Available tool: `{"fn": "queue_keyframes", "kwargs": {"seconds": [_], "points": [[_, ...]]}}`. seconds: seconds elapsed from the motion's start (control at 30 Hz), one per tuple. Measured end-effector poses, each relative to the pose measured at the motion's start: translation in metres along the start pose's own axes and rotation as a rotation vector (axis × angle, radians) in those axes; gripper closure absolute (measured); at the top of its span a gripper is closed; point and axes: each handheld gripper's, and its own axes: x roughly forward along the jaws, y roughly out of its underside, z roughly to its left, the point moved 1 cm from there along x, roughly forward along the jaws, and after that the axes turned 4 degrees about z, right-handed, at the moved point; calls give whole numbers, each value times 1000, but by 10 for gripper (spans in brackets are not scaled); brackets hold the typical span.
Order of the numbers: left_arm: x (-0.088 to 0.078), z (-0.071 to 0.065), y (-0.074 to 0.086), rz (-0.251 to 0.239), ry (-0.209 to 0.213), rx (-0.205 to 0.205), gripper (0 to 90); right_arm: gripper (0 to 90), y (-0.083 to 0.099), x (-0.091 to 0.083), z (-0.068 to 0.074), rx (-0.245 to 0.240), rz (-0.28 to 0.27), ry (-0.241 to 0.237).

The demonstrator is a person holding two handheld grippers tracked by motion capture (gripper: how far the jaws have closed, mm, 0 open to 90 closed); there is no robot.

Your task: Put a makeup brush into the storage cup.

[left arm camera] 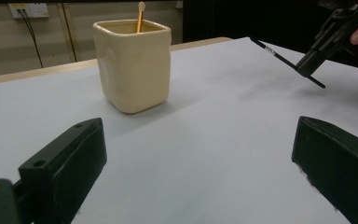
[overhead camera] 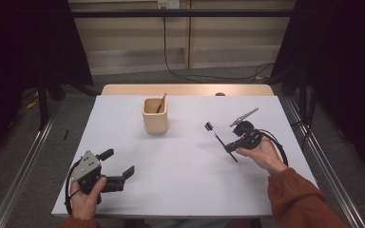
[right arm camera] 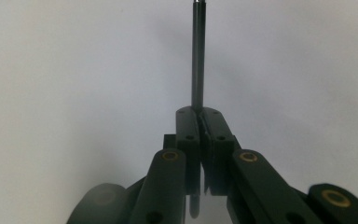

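Right gripper clamped on black pen, left gripper wide open, empty, well apart.

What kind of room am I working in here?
Probably a lab-style recording station rather than a home. A white-topped table stands on grey carpet between metal floor rails, dark curtains hang on both sides, and a cable runs down from a wall socket.
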Motion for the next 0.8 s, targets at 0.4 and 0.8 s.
{"fn": "queue_keyframes", "kwargs": {"seconds": [0.4,0.8], "points": [[0,-1,0,0,4,2,30,864,4,-11,4,-46,-218,-30],[0,-1,-1,1,4,5,25,863,15,-17,3,-40,-396,-53]]}}
